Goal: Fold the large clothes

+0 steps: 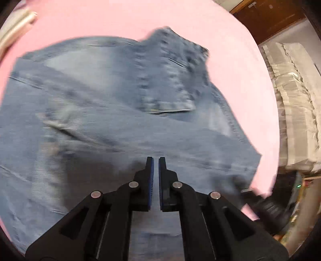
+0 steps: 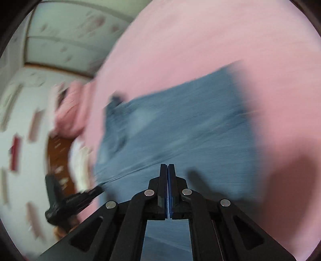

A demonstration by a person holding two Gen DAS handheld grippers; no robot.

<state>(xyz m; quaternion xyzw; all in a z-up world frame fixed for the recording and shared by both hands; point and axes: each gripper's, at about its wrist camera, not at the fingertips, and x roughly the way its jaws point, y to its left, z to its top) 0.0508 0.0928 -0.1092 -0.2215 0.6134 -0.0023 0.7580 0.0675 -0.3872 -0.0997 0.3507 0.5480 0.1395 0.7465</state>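
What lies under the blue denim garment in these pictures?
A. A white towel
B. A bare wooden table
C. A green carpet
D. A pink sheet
D. In the left wrist view the denim garment lies spread on a pink sheet that shows around its edges; the right wrist view shows the same pink around it.

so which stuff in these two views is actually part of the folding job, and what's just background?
Part of the job:
- jeans, spread on the pink sheet
- left hand-held gripper, shut, empty
- right hand-held gripper, shut, empty

Lying about:
- grey-white bedding beside the bed
- bunched pink cloth at the sheet's edge
- brown wooden furniture
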